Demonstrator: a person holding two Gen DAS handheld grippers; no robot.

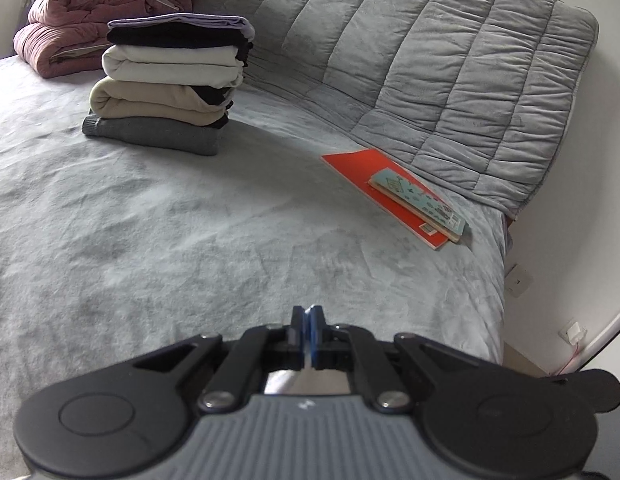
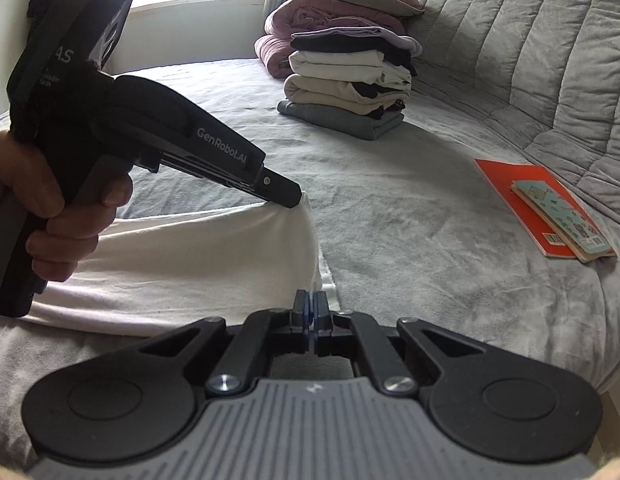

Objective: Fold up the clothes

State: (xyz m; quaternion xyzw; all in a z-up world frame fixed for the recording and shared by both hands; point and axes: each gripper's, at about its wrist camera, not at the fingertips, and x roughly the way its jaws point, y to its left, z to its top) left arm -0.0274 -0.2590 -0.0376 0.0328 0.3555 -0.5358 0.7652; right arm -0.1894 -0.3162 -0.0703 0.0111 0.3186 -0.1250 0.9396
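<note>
- White garment [image 2: 181, 264] spread on the grey bedspread [image 2: 410, 240], low and left in the right wrist view, with one edge pulled up off the bed.
- Left gripper [image 2: 295, 200] pinched onto the top corner of that raised edge, jaws clamped together on the cloth. In its own view, fingers [image 1: 297, 322] pressed tight, just a sliver of white peeking out behind them.
- Right gripper [image 2: 310, 312] down at the lower end of the same edge, jaws closed with barely a gap. Looks like cloth in there, but can't tell for sure since the fabric runs right behind the tips.
- Hand [image 2: 49, 208] wrapped round the left gripper's handle.
- Fabric looks thin, soft and floppy: sags between the two pinch points, so no stiffness to count on. Light too, no strain showing.
- Best grab spots probably the two corners of one edge, same as now, so the edge stays taut and carries over flat instead of bunching. Pinching mid-panel would likely just make a tent.
- Plush bedspread probably a bit grippy, so likely drag on the lower layer.
- Stack of folded clothes [image 1: 169, 84] farther back on the bed, well apart from the white piece. Pink duvet [image 1: 89, 24] behind it.
- Orange book [image 2: 522, 208] with a smaller one on top, off to the right near the quilted cover [image 1: 430, 52]. Out of the way.
</note>
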